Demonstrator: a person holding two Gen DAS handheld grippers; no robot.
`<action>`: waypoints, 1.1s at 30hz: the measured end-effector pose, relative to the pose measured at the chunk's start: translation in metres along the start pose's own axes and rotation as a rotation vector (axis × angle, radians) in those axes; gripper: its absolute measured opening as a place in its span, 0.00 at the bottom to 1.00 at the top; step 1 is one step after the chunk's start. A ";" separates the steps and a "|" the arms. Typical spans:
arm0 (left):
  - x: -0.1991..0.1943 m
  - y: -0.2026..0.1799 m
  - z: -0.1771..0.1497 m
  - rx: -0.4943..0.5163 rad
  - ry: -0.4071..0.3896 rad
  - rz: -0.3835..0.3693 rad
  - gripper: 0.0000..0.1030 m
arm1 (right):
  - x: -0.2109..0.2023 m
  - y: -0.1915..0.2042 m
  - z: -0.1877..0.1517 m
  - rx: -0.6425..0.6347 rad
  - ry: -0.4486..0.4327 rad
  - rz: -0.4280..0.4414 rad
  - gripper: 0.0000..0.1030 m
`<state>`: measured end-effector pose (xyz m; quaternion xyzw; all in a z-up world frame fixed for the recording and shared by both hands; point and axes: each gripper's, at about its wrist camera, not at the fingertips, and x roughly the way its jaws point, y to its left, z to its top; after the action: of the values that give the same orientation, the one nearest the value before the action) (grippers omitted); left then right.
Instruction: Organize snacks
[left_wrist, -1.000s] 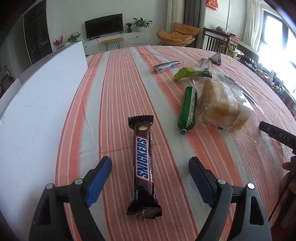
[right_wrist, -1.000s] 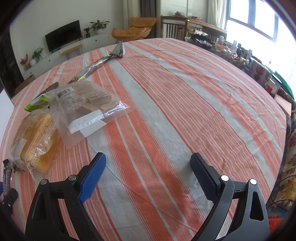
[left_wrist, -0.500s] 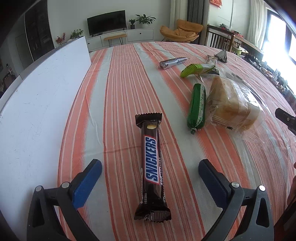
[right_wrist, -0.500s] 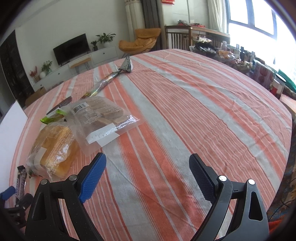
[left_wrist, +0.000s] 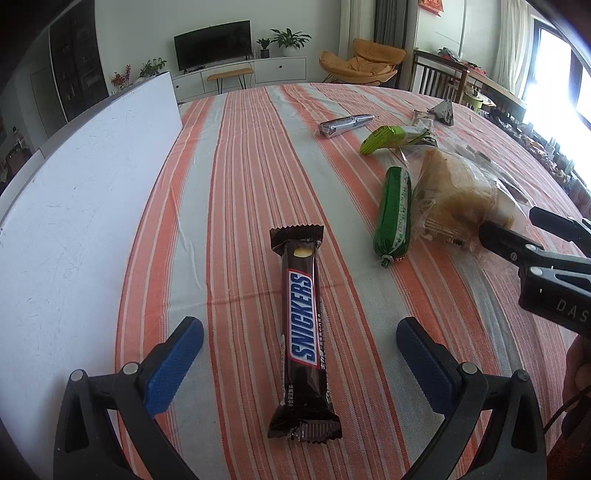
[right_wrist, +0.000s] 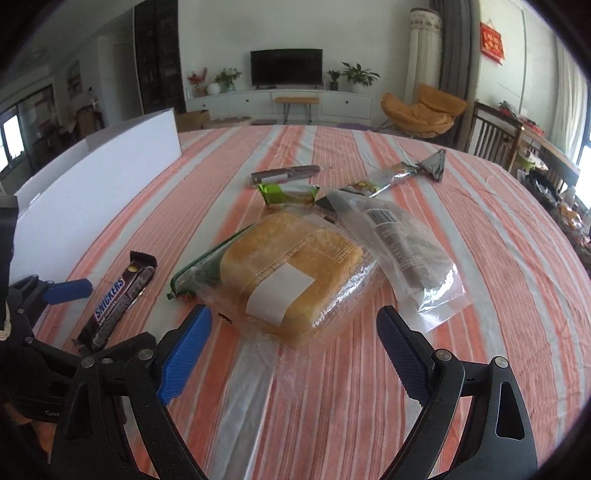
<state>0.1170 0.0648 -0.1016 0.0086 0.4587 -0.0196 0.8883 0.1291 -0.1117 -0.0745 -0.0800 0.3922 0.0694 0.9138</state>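
A Snickers bar (left_wrist: 303, 325) lies flat on the striped tablecloth between the fingers of my open left gripper (left_wrist: 299, 354); it also shows in the right wrist view (right_wrist: 118, 301). A bagged bread loaf (right_wrist: 291, 273) lies just ahead of my open, empty right gripper (right_wrist: 295, 343). It also shows in the left wrist view (left_wrist: 461, 199). A green sausage pack (left_wrist: 394, 212) lies beside the bread. A clear bag of brown snacks (right_wrist: 402, 251), a lime-green wrapper (right_wrist: 286, 192), a silver bar (right_wrist: 284, 173) and a long foil packet (right_wrist: 406, 173) lie farther back.
A white open box (left_wrist: 81, 206) stands along the table's left side; it shows in the right wrist view too (right_wrist: 96, 177). The right gripper's black finger (left_wrist: 517, 251) reaches in beside the bread. Chairs and a cluttered side table stand beyond the table's far right.
The right gripper has swung left, from facing bare cloth to facing the bread. The left gripper has drawn back slightly and opened wider around the Snickers bar.
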 end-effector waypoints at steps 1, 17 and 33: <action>0.000 0.000 0.000 0.000 0.000 0.000 1.00 | 0.000 -0.014 0.001 0.072 -0.004 -0.050 0.88; 0.000 0.000 0.000 0.000 0.000 0.000 1.00 | -0.043 -0.040 -0.044 0.283 -0.039 0.015 0.90; 0.000 0.000 0.000 0.001 0.000 0.000 1.00 | -0.043 -0.045 -0.053 0.333 -0.041 0.138 0.90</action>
<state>0.1166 0.0649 -0.1016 0.0089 0.4587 -0.0198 0.8883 0.0706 -0.1687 -0.0749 0.1011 0.3840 0.0677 0.9153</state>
